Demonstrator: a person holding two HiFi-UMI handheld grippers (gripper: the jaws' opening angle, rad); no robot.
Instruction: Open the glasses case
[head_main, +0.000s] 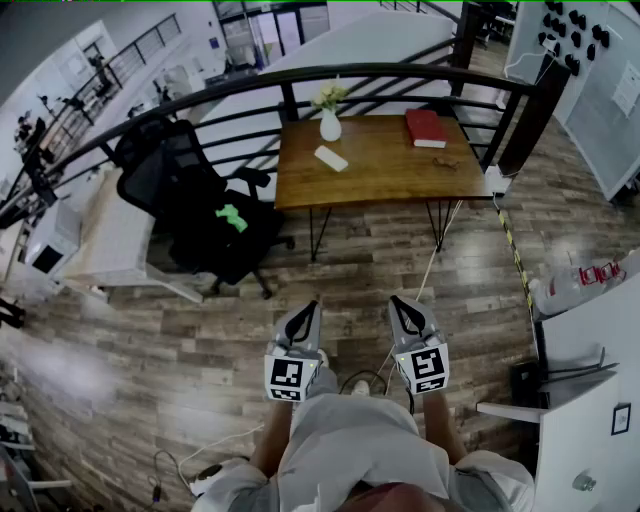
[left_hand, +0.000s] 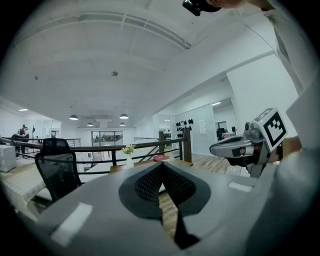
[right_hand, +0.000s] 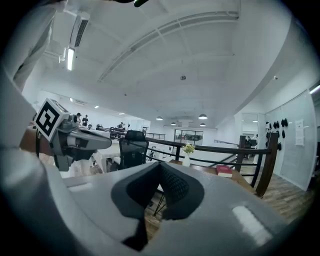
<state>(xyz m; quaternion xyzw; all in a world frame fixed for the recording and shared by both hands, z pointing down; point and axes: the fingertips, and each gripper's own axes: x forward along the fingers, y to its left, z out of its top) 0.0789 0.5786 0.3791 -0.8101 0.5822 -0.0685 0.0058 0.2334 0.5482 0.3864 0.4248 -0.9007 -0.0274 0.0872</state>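
Observation:
The white glasses case (head_main: 331, 158) lies shut on the wooden table (head_main: 390, 175) far ahead, next to a white vase with flowers (head_main: 330, 124) and a red book (head_main: 426, 128). Both grippers are held close to the person's body, well short of the table. My left gripper (head_main: 312, 305) is shut with nothing in it, its tips meeting (left_hand: 162, 167). The right gripper (head_main: 397, 302) is likewise shut and empty (right_hand: 160, 167). Each gripper view shows the other gripper alongside. The case is hidden behind the jaws in both gripper views.
A black office chair (head_main: 200, 200) stands left of the table beside a pale desk (head_main: 110, 240). A black railing (head_main: 300, 80) runs behind the table. Cables (head_main: 365, 380) lie on the wood floor by the person's feet. White furniture (head_main: 590, 360) stands at the right.

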